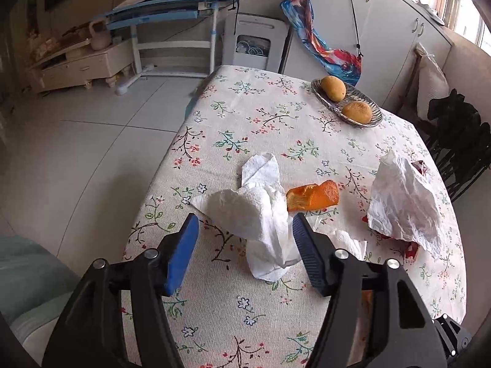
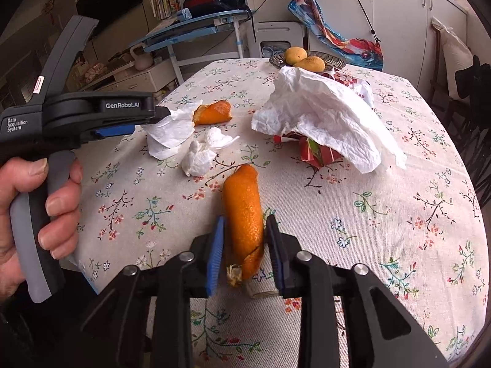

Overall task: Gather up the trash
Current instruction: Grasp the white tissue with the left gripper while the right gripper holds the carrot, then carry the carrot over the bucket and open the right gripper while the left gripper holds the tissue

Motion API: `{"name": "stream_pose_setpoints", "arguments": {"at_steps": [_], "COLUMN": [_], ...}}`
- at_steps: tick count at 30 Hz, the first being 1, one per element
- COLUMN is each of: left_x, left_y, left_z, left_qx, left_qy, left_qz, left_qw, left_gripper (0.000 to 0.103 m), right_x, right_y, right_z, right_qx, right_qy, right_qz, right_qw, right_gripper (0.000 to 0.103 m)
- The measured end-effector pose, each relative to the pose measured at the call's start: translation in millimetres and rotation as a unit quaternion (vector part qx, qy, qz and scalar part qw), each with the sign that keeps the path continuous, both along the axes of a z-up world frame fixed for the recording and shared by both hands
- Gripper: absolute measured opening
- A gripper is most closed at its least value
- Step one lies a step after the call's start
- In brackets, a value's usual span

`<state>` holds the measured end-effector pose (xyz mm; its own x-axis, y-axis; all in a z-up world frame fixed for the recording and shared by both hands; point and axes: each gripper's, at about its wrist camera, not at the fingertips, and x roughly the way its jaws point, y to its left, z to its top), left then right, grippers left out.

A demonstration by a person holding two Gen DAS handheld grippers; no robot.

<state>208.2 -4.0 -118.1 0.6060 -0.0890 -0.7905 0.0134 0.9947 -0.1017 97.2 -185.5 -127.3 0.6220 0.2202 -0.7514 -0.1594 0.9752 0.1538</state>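
My left gripper point(image 1: 244, 227) is open, its blue pads on either side of a crumpled white tissue point(image 1: 254, 214) on the floral tablecloth point(image 1: 245, 116); the tissue also shows in the right wrist view point(image 2: 168, 132). An orange peel piece point(image 1: 313, 197) lies just beyond it. My right gripper point(image 2: 242, 230) is closed around a long orange peel point(image 2: 244, 211), with both pads against its sides. A small tissue wad point(image 2: 199, 156) lies ahead of it. A large crumpled white paper point(image 2: 322, 113) covers a red wrapper point(image 2: 319, 153).
A metal dish point(image 1: 346, 104) with two round fruits stands at the table's far right. The table's left edge drops to a tiled floor point(image 1: 76, 153). A blue desk, a white cabinet and a dark chair point(image 1: 460, 141) surround the table.
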Motion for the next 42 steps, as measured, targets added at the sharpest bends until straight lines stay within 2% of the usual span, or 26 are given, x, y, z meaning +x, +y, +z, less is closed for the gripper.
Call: {"name": "stream_pose_setpoints", "arguments": {"at_steps": [3, 7, 8, 9, 10, 11, 12, 14, 19, 24, 28, 33, 42], "left_x": [9, 18, 19, 18, 16, 15, 12, 3, -36, -87, -120, -152, -182], "left_y": [-7, -11, -12, -14, -19, -23, -26, -30, -24, -19, -15, -16, -24], "left_z": [-6, -19, -21, -21, -20, -19, -17, -13, 15, 42, 52, 60, 65], "left_qx": [0.042, 0.059, 0.056, 0.059, 0.056, 0.050, 0.047, 0.054, 0.023, 0.016, 0.012, 0.027, 0.040], "left_qy": [0.001, 0.020, 0.025, 0.019, 0.020, 0.024, 0.027, 0.020, -0.022, -0.076, -0.100, -0.122, -0.137], "left_qz": [-0.001, -0.008, -0.014, -0.021, -0.035, -0.050, -0.060, -0.065, -0.070, -0.064, -0.055, -0.058, -0.072], "left_qw": [0.9991, 0.9980, 0.9980, 0.9979, 0.9976, 0.9972, 0.9967, 0.9962, 0.9971, 0.9949, 0.9934, 0.9905, 0.9872], "left_gripper": [0.065, 0.065, 0.060, 0.048, 0.040, 0.018, 0.011, 0.008, 0.007, 0.007, 0.007, 0.007, 0.007], "right_x": [6, 10, 10, 10, 10, 9, 9, 6, -4, -24, -41, -58, -81], "right_y": [-2, 0, 2, 3, 4, 4, 3, -3, -24, -34, -39, -43, -38], "right_z": [-2, -2, -2, -2, -2, -2, -2, -3, 1, 17, 28, 36, 40], "right_qx": [0.004, -0.001, -0.004, -0.008, -0.011, -0.011, -0.006, 0.015, 0.074, 0.109, 0.125, 0.133, 0.129], "right_qy": [0.000, -0.003, -0.004, -0.005, -0.006, -0.006, -0.005, 0.000, 0.007, -0.021, -0.041, -0.054, -0.063], "right_qz": [-0.002, 0.003, 0.006, 0.007, 0.010, 0.011, 0.011, 0.007, -0.016, -0.021, -0.022, -0.022, -0.010], "right_qw": [1.000, 1.000, 1.000, 1.000, 1.000, 1.000, 1.000, 1.000, 0.997, 0.994, 0.991, 0.989, 0.990], "right_gripper": [0.039, 0.039, 0.038, 0.033, 0.028, 0.024, 0.022, 0.020, 0.017, 0.017, 0.017, 0.017, 0.017]}}
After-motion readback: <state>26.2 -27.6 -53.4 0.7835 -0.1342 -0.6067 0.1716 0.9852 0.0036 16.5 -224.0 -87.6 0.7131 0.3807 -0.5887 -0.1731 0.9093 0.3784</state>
